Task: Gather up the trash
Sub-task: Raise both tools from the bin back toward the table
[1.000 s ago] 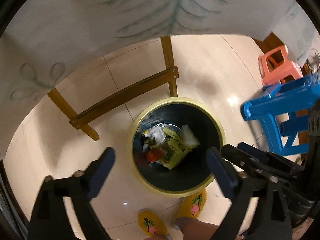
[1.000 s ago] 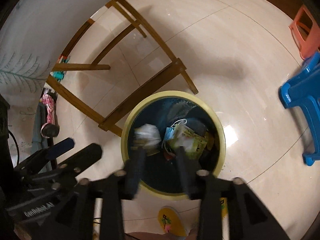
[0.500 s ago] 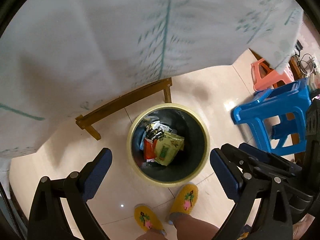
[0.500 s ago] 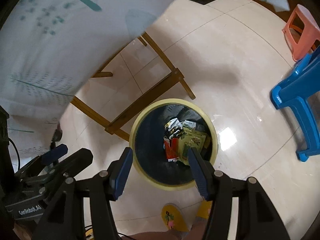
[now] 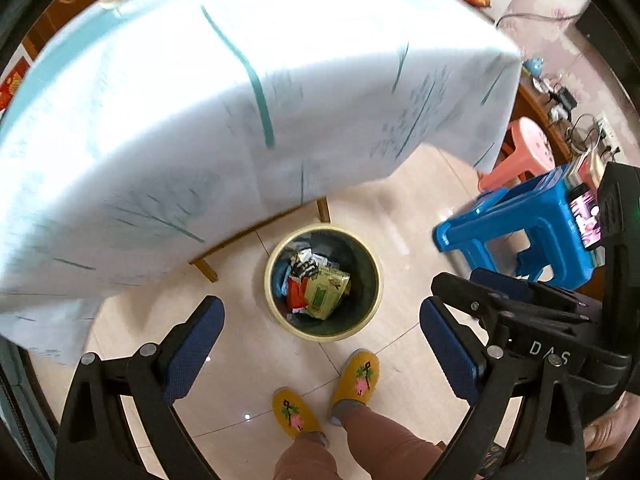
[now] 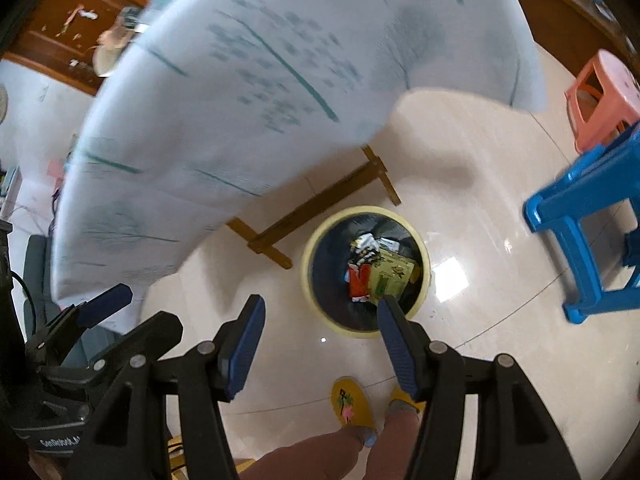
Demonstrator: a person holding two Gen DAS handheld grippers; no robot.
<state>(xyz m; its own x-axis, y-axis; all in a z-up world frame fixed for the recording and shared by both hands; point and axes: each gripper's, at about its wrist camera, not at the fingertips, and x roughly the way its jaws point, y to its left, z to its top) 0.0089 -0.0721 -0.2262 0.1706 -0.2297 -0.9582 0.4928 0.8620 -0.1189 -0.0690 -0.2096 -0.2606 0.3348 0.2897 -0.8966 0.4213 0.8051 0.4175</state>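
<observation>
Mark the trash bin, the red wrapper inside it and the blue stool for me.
trash bin (image 5: 276, 312): left wrist view, yellow rim at lower left.
red wrapper (image 5: 296, 294): left wrist view, middle of the wrapper.
blue stool (image 6: 582, 196): right wrist view, seat edge.

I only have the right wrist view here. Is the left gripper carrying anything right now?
Observer: No. The left wrist view shows the left gripper wide open, with nothing between its pads.
Operator: My right gripper has just been opening, empty, and one finger covers the near rim of the bin. Is anything hanging over it there?
Observer: No. The left wrist view shows the whole yellow rim and it is bare. The wrappers lie down inside.
Operator: Any litter on the floor in front?
Observer: None in sight. Only the person's two yellow slippers stand there, side by side.
</observation>
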